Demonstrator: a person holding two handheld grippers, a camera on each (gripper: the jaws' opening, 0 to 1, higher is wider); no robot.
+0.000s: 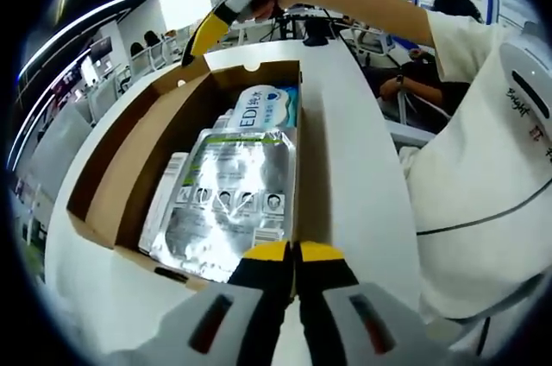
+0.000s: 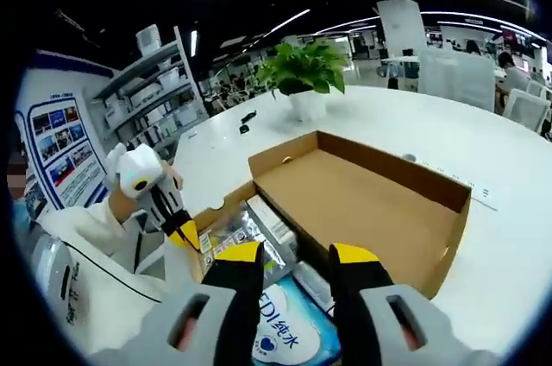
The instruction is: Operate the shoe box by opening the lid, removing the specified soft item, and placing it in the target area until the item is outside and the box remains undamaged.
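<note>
Open cardboard shoe box [image 1: 129, 178], silver pouch [image 1: 231, 202] flat inside, blue-white pack [image 1: 263, 110] beside it

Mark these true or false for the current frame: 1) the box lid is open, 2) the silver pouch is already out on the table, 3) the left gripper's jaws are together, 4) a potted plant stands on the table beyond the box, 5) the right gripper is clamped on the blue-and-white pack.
1) True. The shoe box has its lid folded back flat.
2) False. The silver pouch lies inside the box, beside the blue-and-white pack.
3) True. The left gripper shows its yellow tips touching, with nothing between them.
4) True. A potted plant stands on the white table past the box.
5) False. The right gripper has its jaws apart above the pack, gripping nothing.
</note>
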